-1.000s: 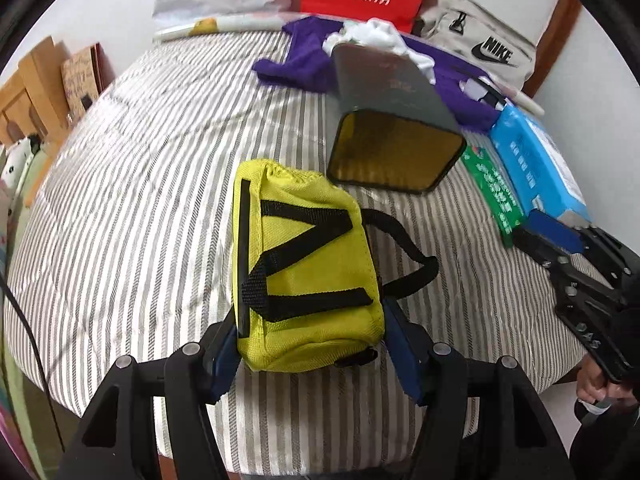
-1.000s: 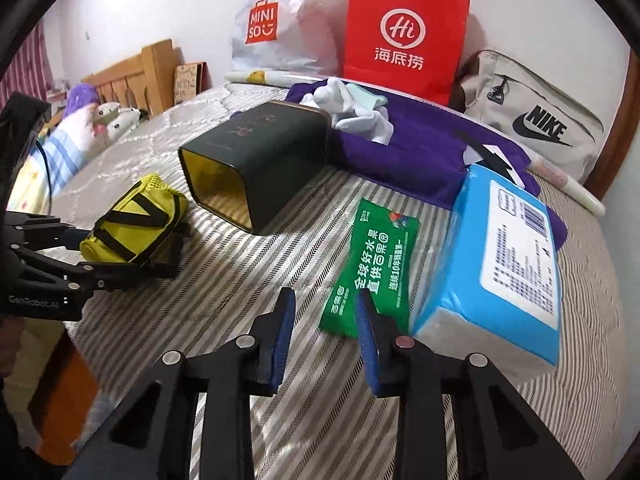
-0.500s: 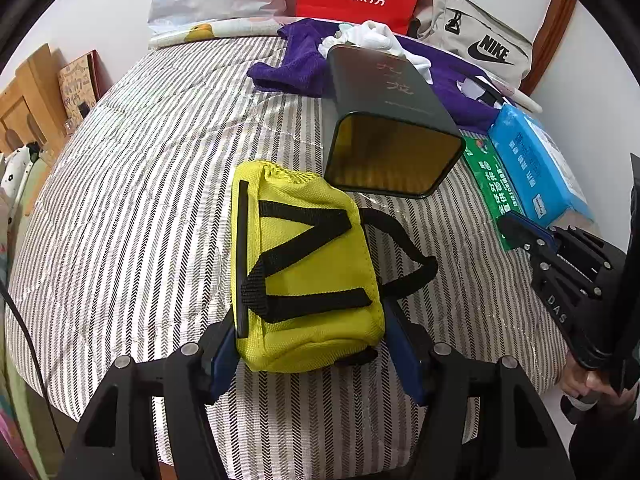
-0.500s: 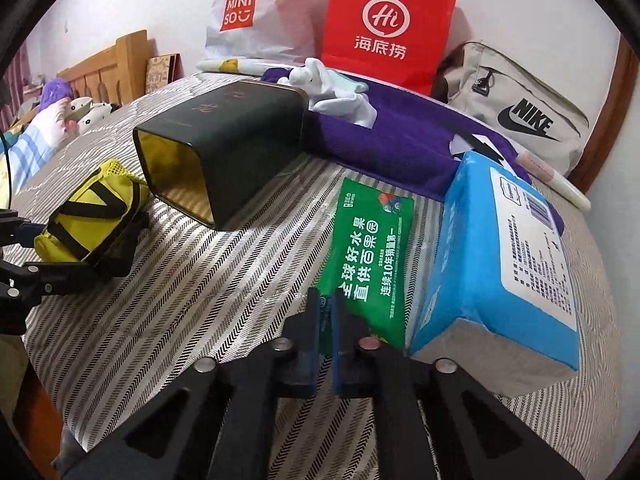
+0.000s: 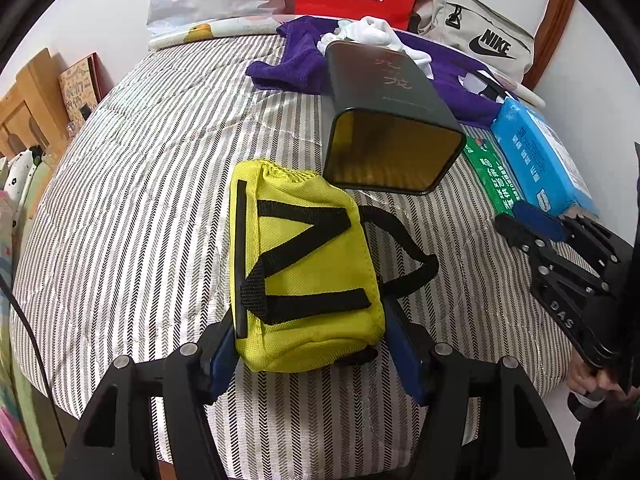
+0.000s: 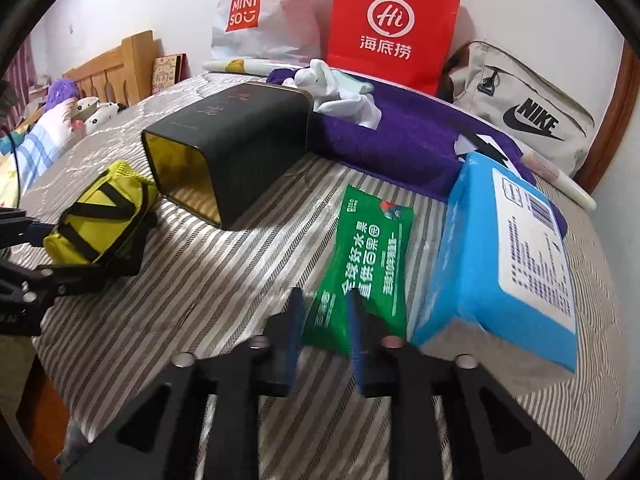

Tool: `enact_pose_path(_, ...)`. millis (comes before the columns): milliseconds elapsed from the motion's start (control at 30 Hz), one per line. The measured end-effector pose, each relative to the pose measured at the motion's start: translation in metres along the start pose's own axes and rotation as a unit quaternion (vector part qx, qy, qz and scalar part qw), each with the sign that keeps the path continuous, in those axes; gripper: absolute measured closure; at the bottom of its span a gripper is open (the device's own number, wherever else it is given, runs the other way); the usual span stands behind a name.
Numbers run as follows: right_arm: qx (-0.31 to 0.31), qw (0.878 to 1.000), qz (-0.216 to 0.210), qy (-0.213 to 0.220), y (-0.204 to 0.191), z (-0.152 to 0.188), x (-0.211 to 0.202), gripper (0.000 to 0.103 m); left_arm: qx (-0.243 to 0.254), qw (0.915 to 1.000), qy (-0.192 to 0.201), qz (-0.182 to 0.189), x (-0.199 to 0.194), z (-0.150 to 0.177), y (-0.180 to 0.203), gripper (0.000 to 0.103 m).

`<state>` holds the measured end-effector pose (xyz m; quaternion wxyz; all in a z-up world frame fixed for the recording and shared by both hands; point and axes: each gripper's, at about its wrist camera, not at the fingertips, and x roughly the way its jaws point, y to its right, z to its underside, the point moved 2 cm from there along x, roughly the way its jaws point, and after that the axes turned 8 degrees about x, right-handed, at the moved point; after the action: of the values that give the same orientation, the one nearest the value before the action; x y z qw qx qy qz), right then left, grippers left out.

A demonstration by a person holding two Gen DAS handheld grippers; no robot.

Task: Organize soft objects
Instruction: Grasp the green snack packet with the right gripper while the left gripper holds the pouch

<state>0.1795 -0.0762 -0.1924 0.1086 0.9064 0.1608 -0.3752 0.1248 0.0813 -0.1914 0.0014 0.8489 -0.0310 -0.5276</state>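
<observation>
Both grippers, left (image 5: 310,350) and right (image 6: 324,326), have black angular frames, silver screws and blue pads. White "DAS" lettering marks the right one's frame.

A small yellow woven-fabric pouch (image 5: 304,272) with black webbing straps lies flat at centre frame on the striped bedspread; right of it, a flat green plastic packet (image 6: 370,264) (white lettering) rests beside a soft blue wrapped tissue pack (image 6: 508,256).
</observation>
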Motion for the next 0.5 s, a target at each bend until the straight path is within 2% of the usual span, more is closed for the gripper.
enact_pose_path(133, 0.0, 1.0, 0.016, 0.012, -0.004, -0.003, 0.006, 0.071, 0.001, 1.0, -0.001, 0.001, 0.0, 0.0, 0.0, 0.04)
enact_pose_path(333, 0.013, 0.999, 0.03, 0.021, -0.005, -0.005, 0.009, 0.072, 0.007, 1.0, 0.001, -0.004, -0.001, 0.002, 0.002, 0.039)
enact_pose_path(433, 0.019, 0.999, 0.027, 0.019, -0.005, -0.007, 0.011, 0.077, 0.007, 1.0, 0.002, -0.005, -0.001, 0.002, 0.003, 0.039)
enact_pose_path(500, 0.022, 0.999, 0.033, 0.018, -0.004, -0.007, 0.012, 0.088, 0.007, 1.0, 0.002, -0.004, -0.001, 0.002, 0.002, 0.039)
